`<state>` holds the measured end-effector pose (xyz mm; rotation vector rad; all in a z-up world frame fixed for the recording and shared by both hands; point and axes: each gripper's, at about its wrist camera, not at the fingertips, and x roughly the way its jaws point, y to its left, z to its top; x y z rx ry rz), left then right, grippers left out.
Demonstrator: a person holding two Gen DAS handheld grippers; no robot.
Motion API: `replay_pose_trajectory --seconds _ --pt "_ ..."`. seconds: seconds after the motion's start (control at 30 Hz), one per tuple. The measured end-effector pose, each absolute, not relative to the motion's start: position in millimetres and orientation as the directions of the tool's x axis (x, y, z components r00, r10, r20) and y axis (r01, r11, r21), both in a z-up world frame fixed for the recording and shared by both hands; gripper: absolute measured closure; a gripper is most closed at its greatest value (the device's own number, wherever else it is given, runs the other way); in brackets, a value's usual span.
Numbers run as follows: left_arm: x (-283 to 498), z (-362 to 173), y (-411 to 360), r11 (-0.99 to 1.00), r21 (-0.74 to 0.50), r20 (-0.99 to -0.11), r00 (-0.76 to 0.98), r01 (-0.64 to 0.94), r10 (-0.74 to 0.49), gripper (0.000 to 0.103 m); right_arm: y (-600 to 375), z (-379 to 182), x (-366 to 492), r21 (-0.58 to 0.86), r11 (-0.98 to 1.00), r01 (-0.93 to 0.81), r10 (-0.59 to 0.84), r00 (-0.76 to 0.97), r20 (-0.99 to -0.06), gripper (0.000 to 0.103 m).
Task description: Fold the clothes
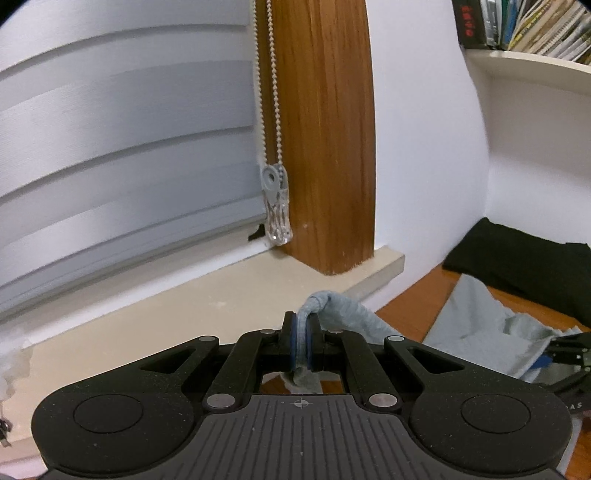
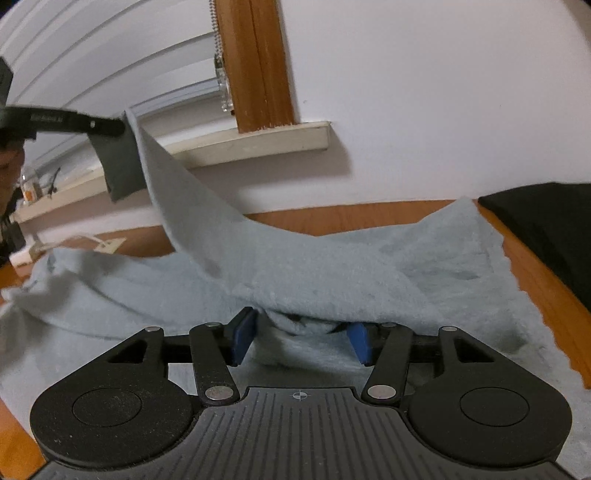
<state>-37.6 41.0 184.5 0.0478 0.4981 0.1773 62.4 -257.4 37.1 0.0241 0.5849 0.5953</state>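
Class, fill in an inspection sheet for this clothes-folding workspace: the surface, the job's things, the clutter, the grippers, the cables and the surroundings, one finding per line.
Surface: wooden table, mostly covered by cloth.
Job's things: light blue-grey garment spread on the table, one edge lifted up to the left; black garment lying at the far right.
Clutter: small items on the sill at far left, too blurred to name.
Grippers: left gripper shut on a bunched edge of the blue-grey garment; right gripper open, its pads beside a fold but not pressing it.
Cables: bead chain of the blind hanging by the window.
Surroundings: window blind, wooden frame, windowsill, white wall, bookshelf.
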Motion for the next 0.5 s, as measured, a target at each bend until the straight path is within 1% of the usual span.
replay_pose_trajectory --seconds 0.17,0.27,0.3,0.43,0.47,0.5 --pt "-40 187 42 0.983 0.084 -0.463 0.867 -0.162 0.183 0.098 -269 37 69 0.313 0.823 -0.474 0.568 0.665 -0.485 0.049" --pt "-42 193 42 0.983 0.074 -0.447 0.875 -0.171 0.186 0.098 -272 36 73 0.299 0.851 -0.432 0.526 0.696 -0.489 0.052" --pt "-42 196 41 0.982 0.075 -0.441 0.878 -0.172 0.188 0.098 -270 35 74 0.28 0.858 -0.43 0.513 0.701 -0.496 0.057" --pt "-44 205 36 0.983 0.072 -0.423 0.887 -0.171 0.185 0.098 -254 33 68 0.193 0.855 -0.481 0.505 0.692 -0.516 0.068" --pt "-44 208 35 0.983 0.075 -0.422 0.887 -0.169 0.185 0.098 -250 34 66 0.168 0.852 -0.496 0.505 0.691 -0.518 0.079" --pt "-44 211 33 0.983 0.079 -0.421 0.888 -0.167 0.185 0.098 -248 34 65 0.156 0.846 -0.51 0.509 0.686 -0.52 0.089"
